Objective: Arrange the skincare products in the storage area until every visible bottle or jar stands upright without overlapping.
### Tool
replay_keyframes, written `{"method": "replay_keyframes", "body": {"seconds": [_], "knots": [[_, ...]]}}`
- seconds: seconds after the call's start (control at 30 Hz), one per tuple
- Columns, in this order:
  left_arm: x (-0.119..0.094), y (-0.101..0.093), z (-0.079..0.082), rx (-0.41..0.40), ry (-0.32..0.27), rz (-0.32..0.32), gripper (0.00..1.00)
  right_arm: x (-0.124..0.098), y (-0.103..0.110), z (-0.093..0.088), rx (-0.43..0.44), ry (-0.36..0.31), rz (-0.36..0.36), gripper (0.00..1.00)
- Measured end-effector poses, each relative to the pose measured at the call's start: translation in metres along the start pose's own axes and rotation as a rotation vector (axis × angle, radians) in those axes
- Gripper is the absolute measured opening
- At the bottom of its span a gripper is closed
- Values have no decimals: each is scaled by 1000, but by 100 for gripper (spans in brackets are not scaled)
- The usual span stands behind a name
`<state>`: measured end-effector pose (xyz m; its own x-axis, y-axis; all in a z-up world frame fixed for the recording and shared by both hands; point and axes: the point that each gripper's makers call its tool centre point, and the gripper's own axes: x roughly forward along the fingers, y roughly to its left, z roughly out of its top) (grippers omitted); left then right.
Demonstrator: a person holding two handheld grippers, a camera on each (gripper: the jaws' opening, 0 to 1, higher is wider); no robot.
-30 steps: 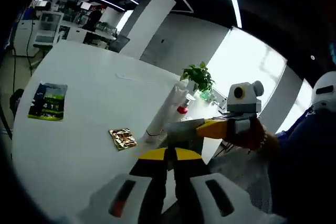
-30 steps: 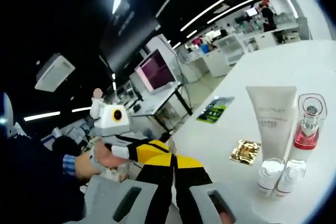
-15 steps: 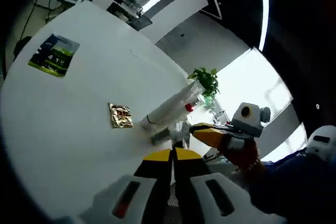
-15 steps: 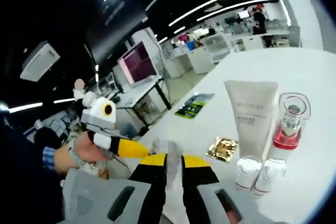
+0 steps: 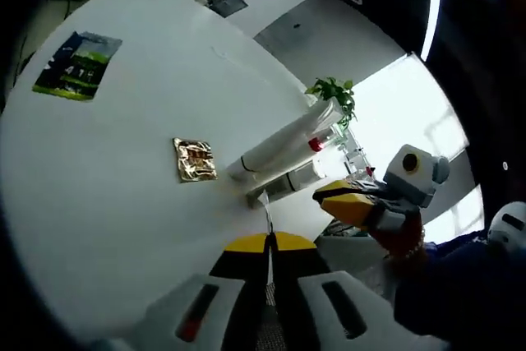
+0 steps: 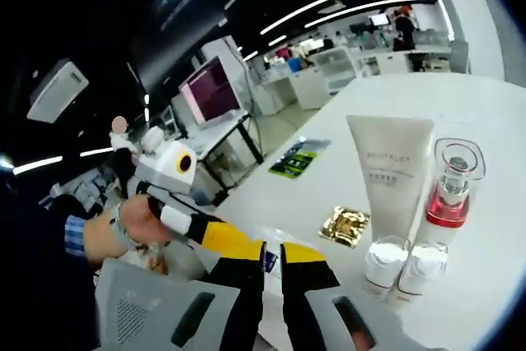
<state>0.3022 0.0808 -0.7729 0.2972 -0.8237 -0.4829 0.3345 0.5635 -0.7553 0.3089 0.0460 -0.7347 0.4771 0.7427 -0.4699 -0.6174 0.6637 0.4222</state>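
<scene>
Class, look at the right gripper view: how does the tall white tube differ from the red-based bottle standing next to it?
The white tube is opaque and flat, widest at its top; the red-based bottle is clear at the top with a red lower part. The white tube carries faint printed lettering; the red-based bottle shows none that can be read. The white tube rises slightly higher than the red-based bottle. Both stand upright, side by side on the white table, behind two small white-capped bottles.

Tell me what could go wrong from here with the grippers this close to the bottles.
The white tube, red-collared bottle and two small bottles stand tightly together; nudging one could topple the rest. The cluster sits near the table edge on the person's side, so a tipped bottle might roll off. The gold packet lies close by and could get dragged along.
</scene>
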Motion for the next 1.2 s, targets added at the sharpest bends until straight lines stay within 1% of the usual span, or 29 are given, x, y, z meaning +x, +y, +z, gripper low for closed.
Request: {"method": "replay_keyframes", "body": {"seconds": [0.17,0.23,0.33,0.43,0.5,0.57,0.67,0.77,0.87,1.03,1.1,1.2], "knots": [[1,1,0,-6,22,-17,0,4,1,-6,-32,28,-8,2],[1,3,-1,-4,34,-17,0,2,4,-3,-38,20,3,2],[4,11,-5,5,65,2,0,-2,8,2,-40,-1,19,2],[14,24,-8,-13,103,29,0,-2,9,4,-34,-7,26,2],[20,27,-8,-8,124,28,0,-3,9,5,-31,-11,29,2],[26,32,-9,-3,135,39,0,-4,9,6,-34,-16,28,2],[33,41,-14,-20,160,67,0,-5,7,8,-33,-24,23,1],[35,46,-20,-20,171,95,0,-6,7,9,-34,-28,19,1],[36,45,-26,-26,184,92,0,-6,6,10,-31,-30,20,1],[36,48,-28,-21,179,134,0,-4,10,6,-37,-12,31,1],[36,52,-30,-13,176,165,0,-4,10,4,-47,-1,31,1],[35,57,-32,4,187,189,0,-4,10,4,-51,0,28,1]]}}
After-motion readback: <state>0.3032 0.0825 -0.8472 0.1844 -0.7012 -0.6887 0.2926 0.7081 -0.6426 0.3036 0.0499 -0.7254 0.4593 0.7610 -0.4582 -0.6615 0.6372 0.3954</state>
